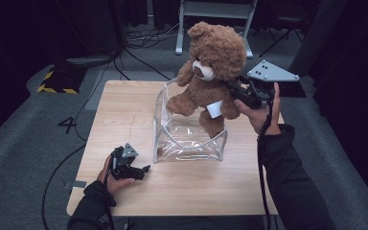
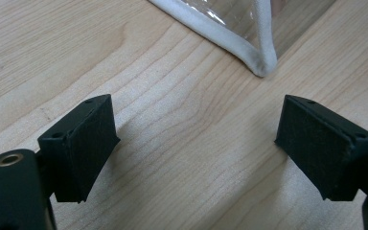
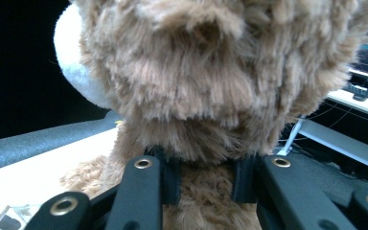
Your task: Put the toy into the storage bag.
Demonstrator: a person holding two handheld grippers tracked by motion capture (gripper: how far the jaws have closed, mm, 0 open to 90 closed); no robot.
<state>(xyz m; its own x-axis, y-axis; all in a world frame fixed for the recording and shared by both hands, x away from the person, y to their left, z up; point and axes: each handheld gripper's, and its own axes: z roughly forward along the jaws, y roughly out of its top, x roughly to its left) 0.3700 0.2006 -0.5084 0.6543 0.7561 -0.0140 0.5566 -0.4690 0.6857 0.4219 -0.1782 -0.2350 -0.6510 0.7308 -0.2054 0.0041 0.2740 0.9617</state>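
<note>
A brown teddy bear (image 1: pixel 213 67) with a white muzzle and a white tag hangs upright over a clear plastic bag (image 1: pixel 189 136) with white piping that stands open on the wooden table (image 1: pixel 124 110). My right gripper (image 1: pixel 237 92) is shut on the bear from the right; in the right gripper view its jaws pinch the fur at the bear's (image 3: pixel 211 81) neck, with the right gripper (image 3: pixel 205 184) below the head. My left gripper (image 1: pixel 141 171) rests open on the table, left of the bag's front corner. In the left gripper view the left gripper (image 2: pixel 196 143) has bare wood between its jaws and the bag's corner (image 2: pixel 261 60) ahead.
The table's front edge lies close to both forearms. Dark floor surrounds it, with cables (image 1: pixel 139 43), a yellow-and-black striped base (image 1: pixel 57 81) at the back left and a white frame's legs (image 1: pixel 213 12) behind the table.
</note>
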